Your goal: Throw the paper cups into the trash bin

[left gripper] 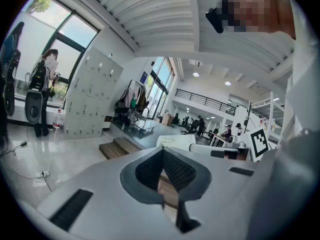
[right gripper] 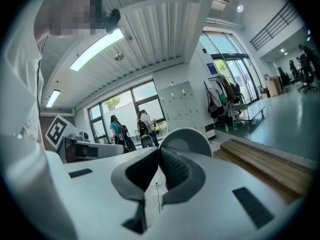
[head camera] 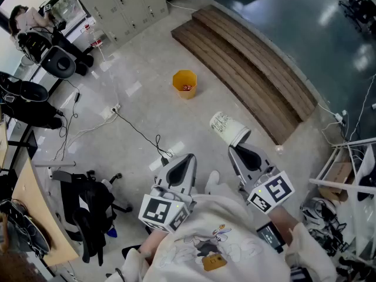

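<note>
My right gripper (head camera: pixel 236 149) is shut on the rim of a white paper cup (head camera: pixel 227 128), which it holds tilted well above the floor. In the right gripper view the cup's round rim (right gripper: pixel 188 140) rises just behind the closed tips of that gripper (right gripper: pixel 159 151). My left gripper (head camera: pixel 187 158) is held beside it, shut and with nothing in it. The left gripper view shows its tips (left gripper: pixel 162 152) pressed together, with the cup (left gripper: pixel 175 140) off to the right. A small yellow bin (head camera: pixel 184 84) stands on the floor ahead, clear of both grippers.
Wooden steps (head camera: pixel 249 63) run diagonally beyond the bin. A black chair with a bag (head camera: pixel 88 207) stands at the left, and cables (head camera: pixel 138 133) trail over the floor. A white rack (head camera: pixel 346 172) stands at the right. Grey lockers (head camera: pixel 120 4) line the far wall.
</note>
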Available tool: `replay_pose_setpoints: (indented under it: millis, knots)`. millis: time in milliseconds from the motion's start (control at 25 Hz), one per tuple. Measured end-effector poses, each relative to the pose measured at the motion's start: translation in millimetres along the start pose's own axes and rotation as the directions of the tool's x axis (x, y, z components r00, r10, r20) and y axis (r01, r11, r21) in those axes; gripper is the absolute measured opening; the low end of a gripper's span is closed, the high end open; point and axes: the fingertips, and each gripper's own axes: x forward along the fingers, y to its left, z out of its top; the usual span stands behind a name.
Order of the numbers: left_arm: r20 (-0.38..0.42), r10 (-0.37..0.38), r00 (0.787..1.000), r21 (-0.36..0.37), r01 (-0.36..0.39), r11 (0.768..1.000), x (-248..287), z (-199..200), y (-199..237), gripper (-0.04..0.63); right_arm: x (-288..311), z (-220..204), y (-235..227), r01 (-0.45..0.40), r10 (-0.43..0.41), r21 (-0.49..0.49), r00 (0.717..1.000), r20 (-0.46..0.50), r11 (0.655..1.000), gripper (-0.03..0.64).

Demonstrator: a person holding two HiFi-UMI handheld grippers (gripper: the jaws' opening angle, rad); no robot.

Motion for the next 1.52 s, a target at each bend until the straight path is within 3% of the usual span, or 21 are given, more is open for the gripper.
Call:
replay_pose_setpoints:
  millis: [120, 720, 1080, 1280, 1520]
  knots:
    - [0.011, 0.000, 1.000, 0.015, 0.000, 1.000, -5.5, 3.6, 6.5, 0.006, 7.7, -2.3, 10.4, -0.004, 0.004, -0.041, 1.000, 0.001, 0.999, 0.025]
    - [0.012, -0.028, 1.000, 0.038, 0.028, 0.999, 2.9, 8.8, -8.5, 0.006, -4.9, 5.8, 10.1, -0.017, 0.018, -0.030, 0.999, 0.038, 0.999, 0.025]
    - [0.030, 0.043, 0.999, 0.010, -0.043, 0.999, 23.0, -4.1, -6.8, 0.006, -14.3, 8.8, -28.9, -0.044, 0.045, -0.022, 0.998, 0.055, 0.999, 0.026]
    - [0.012, 0.057, 0.998, -0.012, -0.057, 0.998, 55.0, -0.5, 18.0, 0.006, 11.3, 3.3, -60.8, -0.036, 0.037, -0.017, 0.999, 0.018, 0.999, 0.026]
    - [-0.021, 0.025, 0.999, -0.040, -0.026, 0.999, 125.4, 17.9, 88.9, 0.006, 105.6, 6.5, -99.8, -0.041, 0.040, -0.046, 0.999, -0.032, 0.998, 0.026]
